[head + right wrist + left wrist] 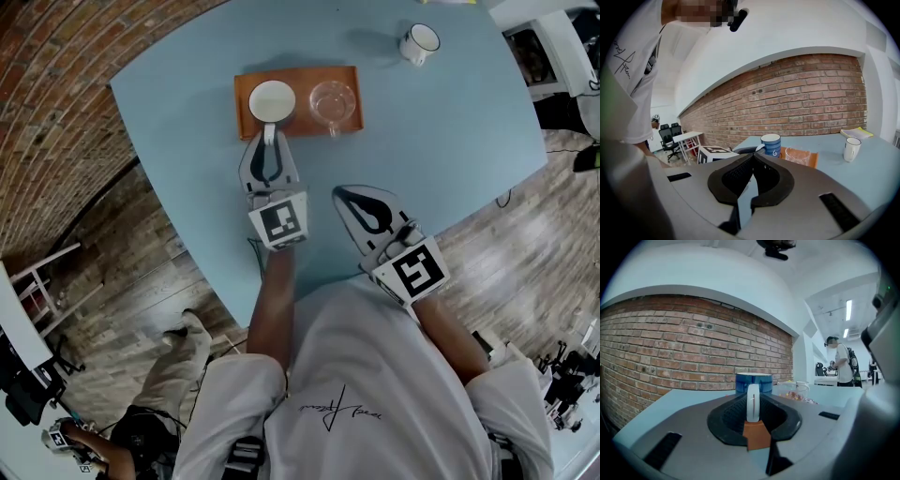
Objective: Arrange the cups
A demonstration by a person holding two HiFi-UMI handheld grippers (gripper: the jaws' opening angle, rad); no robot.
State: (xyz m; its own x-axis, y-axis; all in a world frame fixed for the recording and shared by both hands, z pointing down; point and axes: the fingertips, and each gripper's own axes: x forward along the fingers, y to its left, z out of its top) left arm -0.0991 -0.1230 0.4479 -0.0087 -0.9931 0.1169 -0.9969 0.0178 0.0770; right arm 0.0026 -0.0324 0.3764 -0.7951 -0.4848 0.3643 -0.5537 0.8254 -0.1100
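While left tongs (pixel 269 142) seemingly pinch its handle (pixel 753 403), blue mug (pixel 753 379) on tray (pixel 302 73)

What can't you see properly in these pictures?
- Yellow thing at the table's far end: the head view's top edge cuts it off.
- Mark on the blue mug: right gripper view, too small to read.
- Glass cup: left gripper view, partly hidden behind the blue mug.

Open across the middle and right side of the pale blue tabletop (pixel 450 141), blocked only toward the far edge by a flat orange tray (pixel 300 72) carrying a blue ceramic mug (pixel 272 100) and clear glass cup (pixel 334 101), and by a white mug (pixel 419 43) near the far right corner.
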